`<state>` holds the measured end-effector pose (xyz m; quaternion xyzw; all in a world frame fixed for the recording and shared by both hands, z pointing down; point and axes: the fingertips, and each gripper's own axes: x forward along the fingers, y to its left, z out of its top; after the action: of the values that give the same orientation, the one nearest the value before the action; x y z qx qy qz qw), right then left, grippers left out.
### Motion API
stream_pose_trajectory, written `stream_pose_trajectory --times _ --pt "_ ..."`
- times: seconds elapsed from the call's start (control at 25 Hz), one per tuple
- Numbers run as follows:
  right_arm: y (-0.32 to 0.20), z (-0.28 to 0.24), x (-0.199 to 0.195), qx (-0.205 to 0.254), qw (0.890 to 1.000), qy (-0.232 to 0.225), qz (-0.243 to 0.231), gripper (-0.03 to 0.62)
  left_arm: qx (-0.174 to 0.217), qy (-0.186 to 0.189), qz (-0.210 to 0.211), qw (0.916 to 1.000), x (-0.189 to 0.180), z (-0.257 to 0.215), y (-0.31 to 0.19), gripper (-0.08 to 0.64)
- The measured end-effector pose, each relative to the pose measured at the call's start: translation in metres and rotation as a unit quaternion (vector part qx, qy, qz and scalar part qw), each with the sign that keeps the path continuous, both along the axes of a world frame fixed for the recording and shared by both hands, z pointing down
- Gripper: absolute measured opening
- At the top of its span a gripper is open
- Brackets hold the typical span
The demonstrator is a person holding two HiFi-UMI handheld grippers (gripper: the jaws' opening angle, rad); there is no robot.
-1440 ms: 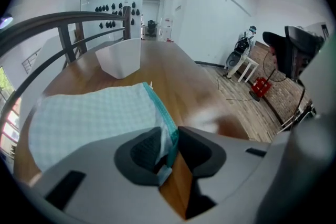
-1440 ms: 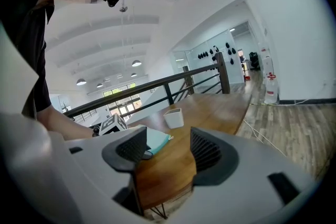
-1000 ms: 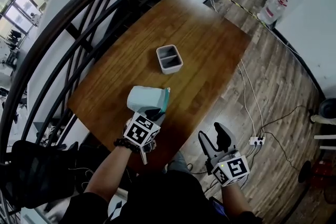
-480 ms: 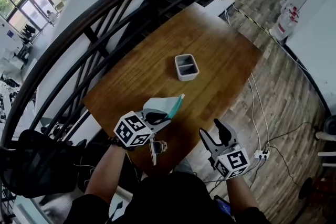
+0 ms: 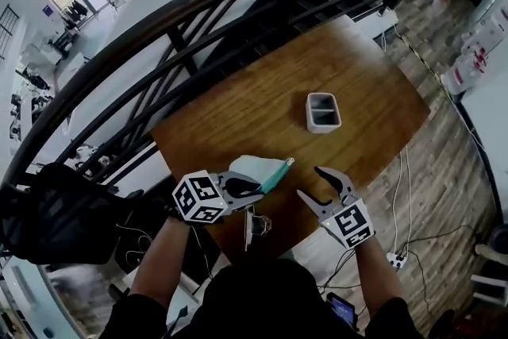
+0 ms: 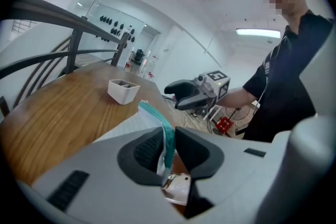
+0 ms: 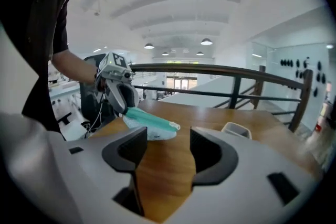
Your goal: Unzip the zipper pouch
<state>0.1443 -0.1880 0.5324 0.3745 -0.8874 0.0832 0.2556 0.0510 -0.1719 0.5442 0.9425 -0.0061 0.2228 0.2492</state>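
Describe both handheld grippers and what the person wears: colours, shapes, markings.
The left gripper and right gripper look alike: light grey plastic bodies and curved black jaws lined with dark ribbed pads. Each carries a white marker cube printed with black square patterns. The person wears a black short-sleeved top.

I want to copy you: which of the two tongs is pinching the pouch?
The left tongs: they're clamped on the teal zipper edge of the pouch. The right tongs gape open, holding nothing.
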Motion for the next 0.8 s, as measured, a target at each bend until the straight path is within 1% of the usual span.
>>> stream_pose_trajectory --times 0.08,0.16,0.24,0.4,0.48,0.6,0.68,0.8 --pt "-0.010 0.011 -0.015 0.000 0.998 0.035 -0.053 0.256 -0.004 0.007 -0.007 0.9999 -0.007 -0.001 0.001 0.078" --pt "-0.018 0.018 -0.026 0.005 0.992 0.073 -0.102 0.258 -0.008 0.010 -0.009 0.9999 -0.013 -0.005 0.000 0.078" --pt "-0.026 0.019 -0.038 0.012 0.983 0.105 -0.148 0.261 -0.014 0.013 -0.012 0.9998 -0.018 -0.010 -0.001 0.078" --pt "-0.034 0.027 -0.056 0.028 0.961 0.160 -0.225 0.265 -0.021 0.016 -0.017 0.9995 -0.024 -0.010 -0.002 0.078" --pt "-0.037 0.034 -0.063 0.034 0.951 0.179 -0.251 0.264 -0.021 0.015 -0.013 0.9996 -0.024 -0.009 -0.002 0.078" --pt "-0.040 0.040 -0.071 0.038 0.940 0.195 -0.276 0.253 -0.021 0.013 -0.009 0.9997 -0.026 -0.009 -0.002 0.078" --pt "-0.040 0.042 -0.076 0.037 0.937 0.198 -0.287 0.216 -0.022 0.013 -0.009 0.9996 -0.028 -0.009 -0.001 0.078" --pt "-0.038 0.042 -0.078 0.040 0.936 0.197 -0.290 0.152 -0.023 0.011 -0.011 0.9996 -0.031 -0.007 0.000 0.078"
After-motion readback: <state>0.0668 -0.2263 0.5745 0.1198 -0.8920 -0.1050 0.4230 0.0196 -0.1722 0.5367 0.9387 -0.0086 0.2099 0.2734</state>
